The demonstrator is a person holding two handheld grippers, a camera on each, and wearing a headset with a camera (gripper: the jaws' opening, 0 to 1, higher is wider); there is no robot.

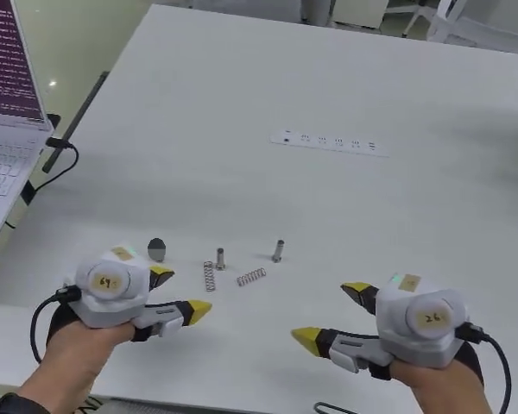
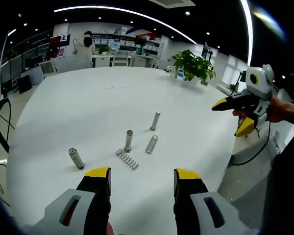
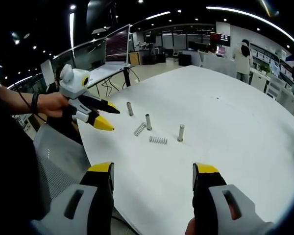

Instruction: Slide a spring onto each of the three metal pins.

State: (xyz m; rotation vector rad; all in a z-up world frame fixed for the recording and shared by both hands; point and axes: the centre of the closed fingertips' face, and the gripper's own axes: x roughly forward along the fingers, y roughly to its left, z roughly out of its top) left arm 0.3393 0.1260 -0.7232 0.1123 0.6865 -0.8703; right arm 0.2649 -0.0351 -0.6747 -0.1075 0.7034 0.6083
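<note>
The person is holding both tools low over the near edge of the white table [image 1: 242, 103]. The left gripper [image 1: 183, 291] is hovering at the near left, its yellow-tipped jaws spread apart with nothing between them. The right gripper [image 1: 330, 313] is hovering at the near right, its jaws likewise spread and gripping nothing.

Just beyond and between the two, a pair of loose springs is lying flat on the table. The left spring [image 1: 209, 276] is pointing near to far, and the right spring [image 1: 251, 277] is lying slantwise near it, without touching.

A little farther on, three metal pins are sitting in a rough row from left to right. The left pin [image 1: 157, 250] is sitting just beyond the left gripper; in the left gripper view its shaft is looking ribbed, like coils (whether a spring is on it I cannot tell). The middle pin [image 1: 220, 258] is standing upright just beyond the left spring. The right pin [image 1: 278, 251] is standing upright beyond the right spring.

Well beyond the pins, a white power strip [image 1: 328, 142] is lying across the table. At the far left, a laptop [image 1: 4, 112] is sitting with its screen lit, and a black cable [image 1: 60, 164] is trailing beside it.
</note>
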